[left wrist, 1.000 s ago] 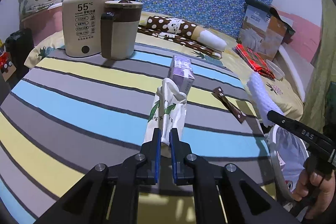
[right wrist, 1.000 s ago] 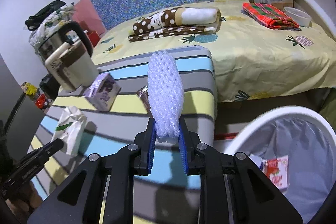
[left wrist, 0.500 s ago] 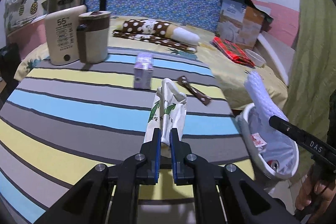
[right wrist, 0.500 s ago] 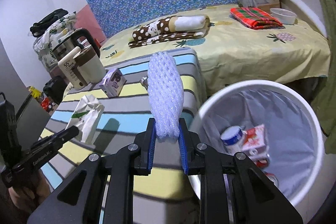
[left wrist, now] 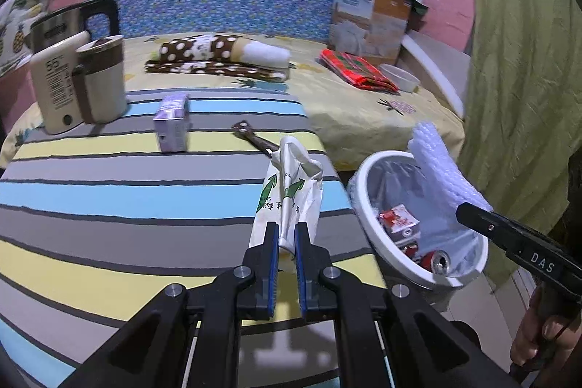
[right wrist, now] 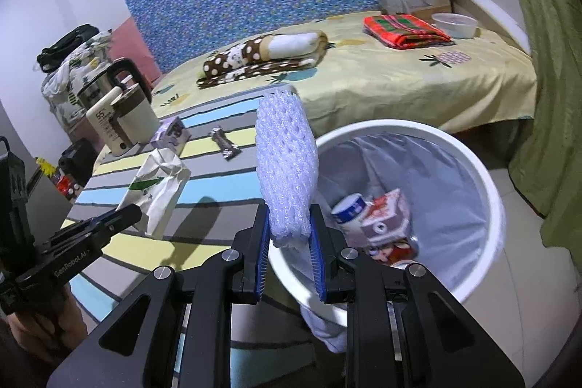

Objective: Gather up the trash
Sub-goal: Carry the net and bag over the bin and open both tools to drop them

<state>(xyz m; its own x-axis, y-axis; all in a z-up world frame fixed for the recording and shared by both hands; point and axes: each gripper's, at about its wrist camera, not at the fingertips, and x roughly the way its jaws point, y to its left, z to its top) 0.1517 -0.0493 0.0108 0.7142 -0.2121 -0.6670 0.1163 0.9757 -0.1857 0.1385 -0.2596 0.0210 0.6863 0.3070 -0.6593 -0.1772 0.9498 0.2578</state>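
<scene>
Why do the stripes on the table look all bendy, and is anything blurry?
Left wrist view: the fisheye lens curves the striped tablecloth, and the kettle at the edge looks smeared. Right wrist view: the white bin bulges, edges darken, but the foam net stays sharp.

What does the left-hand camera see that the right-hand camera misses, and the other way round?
Only the left camera shows a red drink can lying in the bin, and the left claw close up, pinching a crumpled paper bag.

Only the right camera shows a white-and-blue cup in the bin, a black bag on a bundle far left, and the right claw close up, gripping a white foam net.

Both show the striped table, white bin, purple carton, brown wrapper, kettle and bed.
</scene>
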